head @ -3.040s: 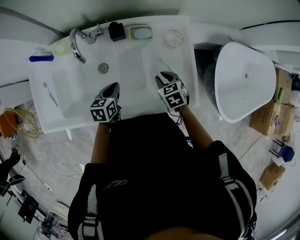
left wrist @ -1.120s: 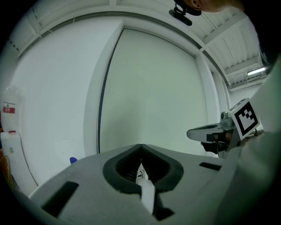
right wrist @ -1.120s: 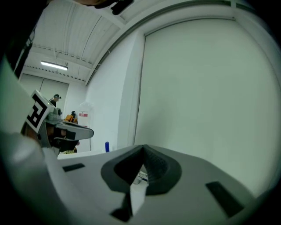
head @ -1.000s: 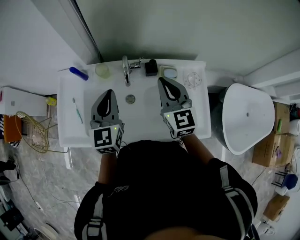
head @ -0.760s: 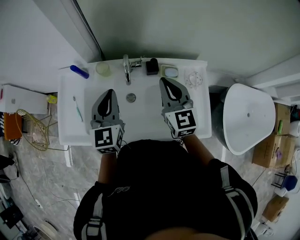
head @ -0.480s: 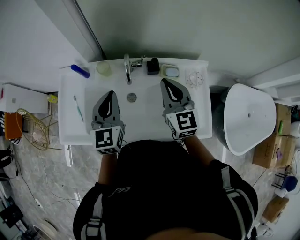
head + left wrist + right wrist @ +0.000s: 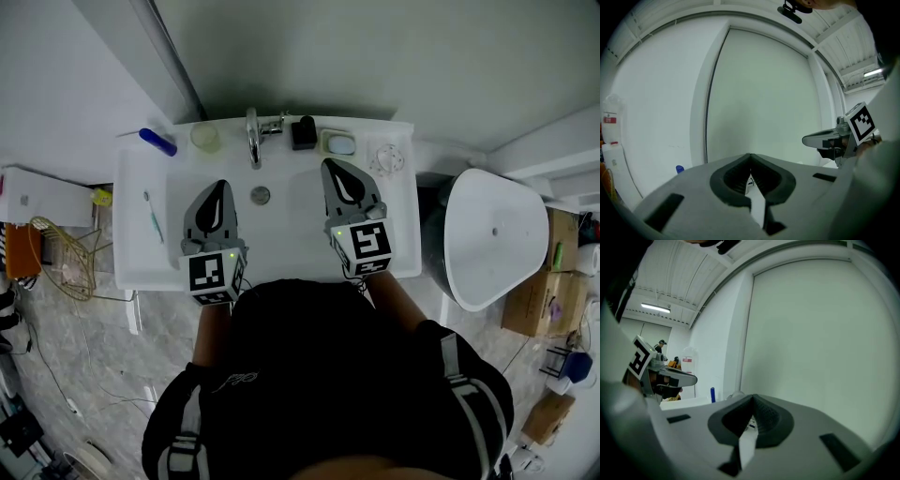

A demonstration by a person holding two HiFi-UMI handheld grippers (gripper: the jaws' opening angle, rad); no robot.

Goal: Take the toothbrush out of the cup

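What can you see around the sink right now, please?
sink: 1, white, centre
faucet: 1, chrome, back rim
cup: 1, pale, left of faucet
toothbrush: 1, pale teal, on left ledge
blue item: 1, back left corner
black box: 1, right of faucet
soap dish: 1, pale, right of box
tub: 1, white, right of sink
cartons: several, brown, far right
left hand-held gripper: 1, grey, shut, empty, over basin
right hand-held gripper: 1, grey, shut, empty, over basin

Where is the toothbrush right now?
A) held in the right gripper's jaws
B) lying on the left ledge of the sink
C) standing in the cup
B: the toothbrush lies flat on the left ledge of the sink, away from the cup.
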